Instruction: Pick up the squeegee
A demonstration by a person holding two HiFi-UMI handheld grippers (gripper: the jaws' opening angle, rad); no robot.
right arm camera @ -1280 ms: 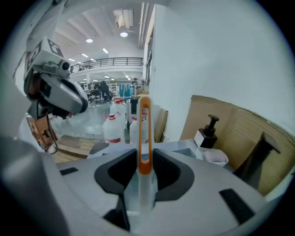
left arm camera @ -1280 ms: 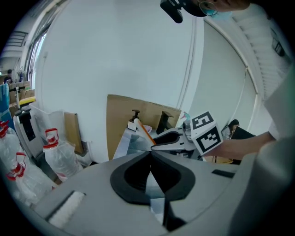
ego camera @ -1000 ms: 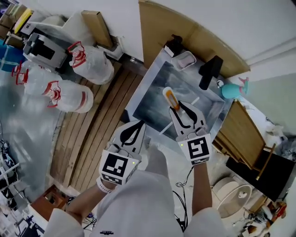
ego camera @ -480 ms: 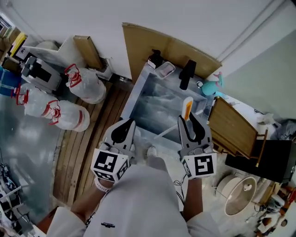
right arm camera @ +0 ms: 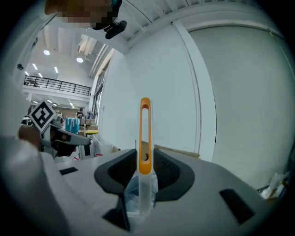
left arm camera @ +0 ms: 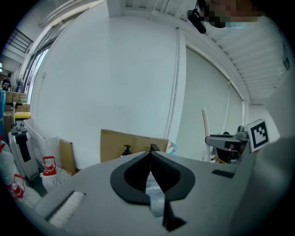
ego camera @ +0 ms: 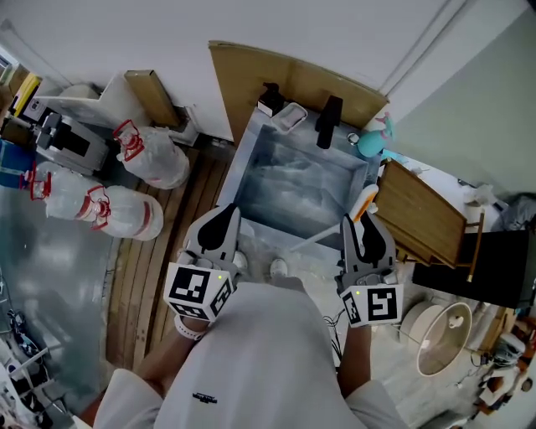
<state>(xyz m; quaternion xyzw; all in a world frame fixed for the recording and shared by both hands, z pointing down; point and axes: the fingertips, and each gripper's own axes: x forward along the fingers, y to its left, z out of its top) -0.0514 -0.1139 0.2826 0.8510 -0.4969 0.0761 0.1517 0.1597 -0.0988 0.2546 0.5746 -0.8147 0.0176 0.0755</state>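
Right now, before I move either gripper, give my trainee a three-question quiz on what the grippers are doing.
1. True or false: the left gripper is shut with nothing between its jaws.
2. What does the right gripper hold? A) the squeegee B) a brush C) nothing
3. Fill in: the looped end of the squeegee's handle, beyond the jaws, is coloured ____.
Key: 1 true; 2 A; 3 orange.

A white wall (ego camera: 251, 25) meets a pale green wall (ego camera: 477, 92), and a cardboard sheet (ego camera: 247, 75) leans at its foot. Wooden slats (ego camera: 180, 226) cover the floor beside a steel basin (ego camera: 289, 180). Ceiling lights (right arm camera: 79, 60) glow in a hall beyond.
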